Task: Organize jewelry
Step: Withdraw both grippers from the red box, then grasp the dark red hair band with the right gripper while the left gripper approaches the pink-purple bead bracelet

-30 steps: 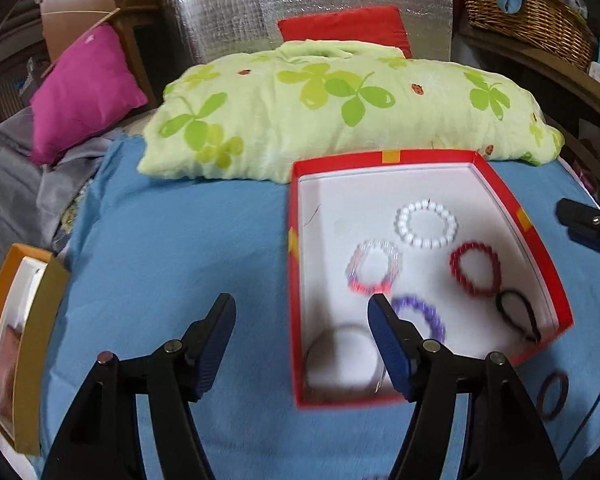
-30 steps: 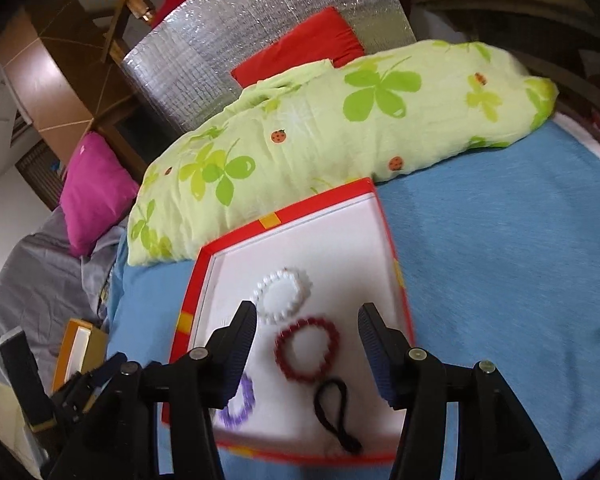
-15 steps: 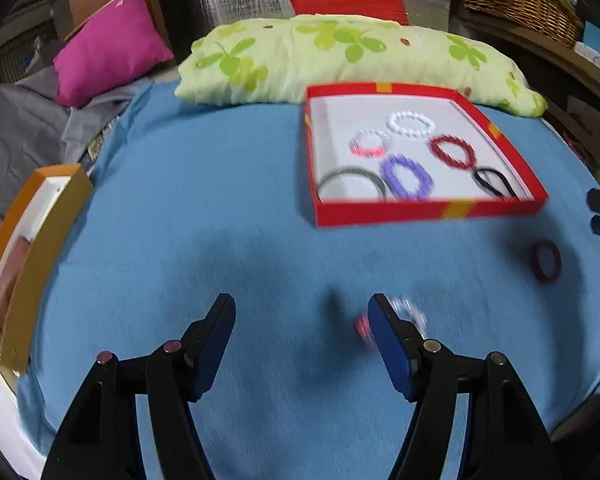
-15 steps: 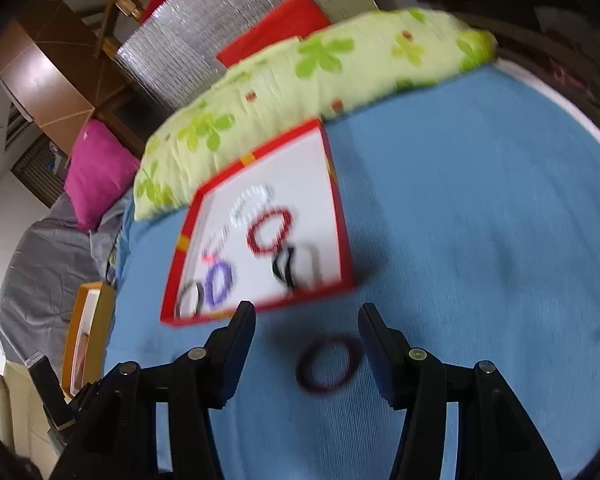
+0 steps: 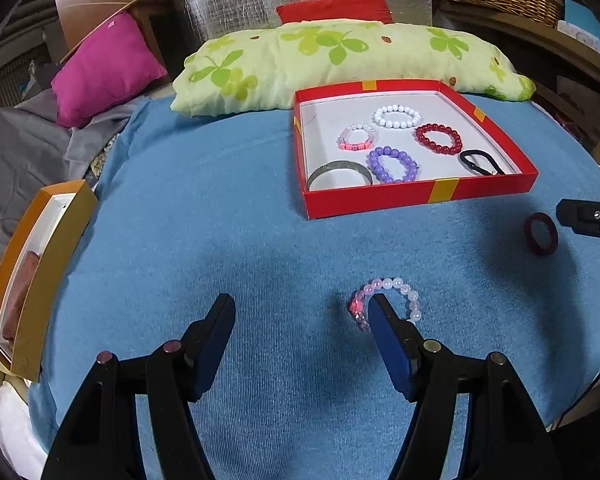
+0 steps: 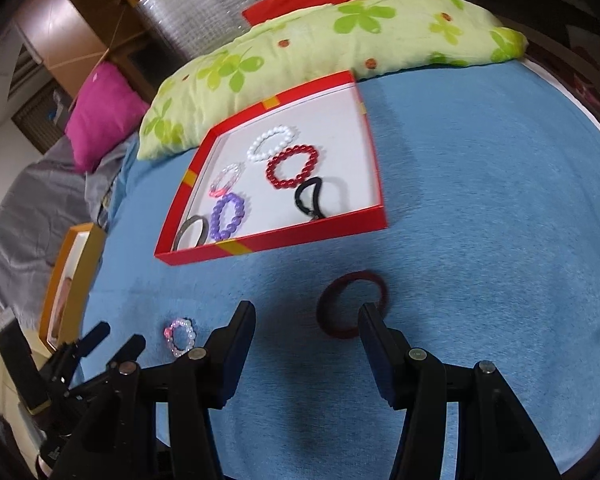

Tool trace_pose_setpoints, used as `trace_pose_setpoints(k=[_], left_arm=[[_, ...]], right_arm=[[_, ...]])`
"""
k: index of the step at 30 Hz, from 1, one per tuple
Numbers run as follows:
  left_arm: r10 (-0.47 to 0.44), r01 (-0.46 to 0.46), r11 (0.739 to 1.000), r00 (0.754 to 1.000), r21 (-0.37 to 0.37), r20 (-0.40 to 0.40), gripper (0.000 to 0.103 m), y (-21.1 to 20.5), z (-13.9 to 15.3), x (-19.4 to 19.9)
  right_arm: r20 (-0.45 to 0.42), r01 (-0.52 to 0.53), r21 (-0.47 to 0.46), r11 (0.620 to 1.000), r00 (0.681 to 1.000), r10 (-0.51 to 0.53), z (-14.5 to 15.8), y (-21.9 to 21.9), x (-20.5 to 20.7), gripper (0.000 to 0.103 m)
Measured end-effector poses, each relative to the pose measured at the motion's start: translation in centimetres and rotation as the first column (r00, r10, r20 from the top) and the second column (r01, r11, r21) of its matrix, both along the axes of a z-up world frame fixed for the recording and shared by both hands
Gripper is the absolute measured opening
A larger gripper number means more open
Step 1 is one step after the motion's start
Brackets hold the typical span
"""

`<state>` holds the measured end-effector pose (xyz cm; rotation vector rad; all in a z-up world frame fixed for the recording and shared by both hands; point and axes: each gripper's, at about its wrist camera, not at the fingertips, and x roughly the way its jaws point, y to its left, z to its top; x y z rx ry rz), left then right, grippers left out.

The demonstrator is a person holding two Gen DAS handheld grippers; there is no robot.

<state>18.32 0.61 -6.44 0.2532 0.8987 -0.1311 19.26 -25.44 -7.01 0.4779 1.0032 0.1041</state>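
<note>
Both sets of jaws gaping, holding nothing; pink beaded bracelet sits at the left gripper's right jaw; dark red hair tie lies just ahead between the right gripper's. Looks like pick-up time. Next: drop, pinch, carry to the red box.

Two downward wrist views, shared red box

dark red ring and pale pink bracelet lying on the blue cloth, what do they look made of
Dark red ring: matte and fuzzy-edged, likely a fabric or elastic band, though motion blur leaves it open. Pale pink bracelet: round translucent beads with small glints, so glass or clear plastic, strung in a loop.
</note>
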Motion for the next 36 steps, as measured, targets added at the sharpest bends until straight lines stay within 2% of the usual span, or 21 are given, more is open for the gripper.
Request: trace_pose_setpoints(k=[8,25,27,31,33,36], left_arm=[[-0.021,0.021,0.999,1.000,0.031,-0.001,0.070,-0.8,-0.2,0.1],[-0.021,0.023,0.999,0.998,0.044,-0.052,0.070,-1.2,-1.7,0.7],[-0.021,0.024,0.999,0.997,0.031,-0.076,0.070,-1.1,-2.1,0.9],[-0.023,0.018,0.999,0.992,-0.044,-0.122,0.070,-0.6,-2.5,1.2],[-0.024,0.015,0.997,0.990,-0.070,-0.137,0.075,-0.6,-2.6,1.3],[-0.039,0.029,0.995,0.993,-0.094,-0.110,0.078,-0.9,-2.2,0.8]], right_arm=[[-0.005,-0.027,-0.023,0.999,1.000,0.027,0.0,0.7,0.4,0.057],[-0.009,0.011,-0.010,1.000,1.000,-0.012,-0.9,-2.0,-0.2,0.057],[-0.014,0.024,-0.001,1.000,1.000,-0.024,-1.1,-2.4,-0.1,0.057],[-0.024,0.051,0.023,0.998,0.998,-0.050,-1.4,-3.3,-0.2,0.057],[-0.034,0.062,0.038,0.997,0.998,-0.060,-1.6,-3.7,-0.2,0.057],[-0.046,0.077,0.039,0.996,0.996,-0.075,-1.9,-4.1,-0.1,0.057]])
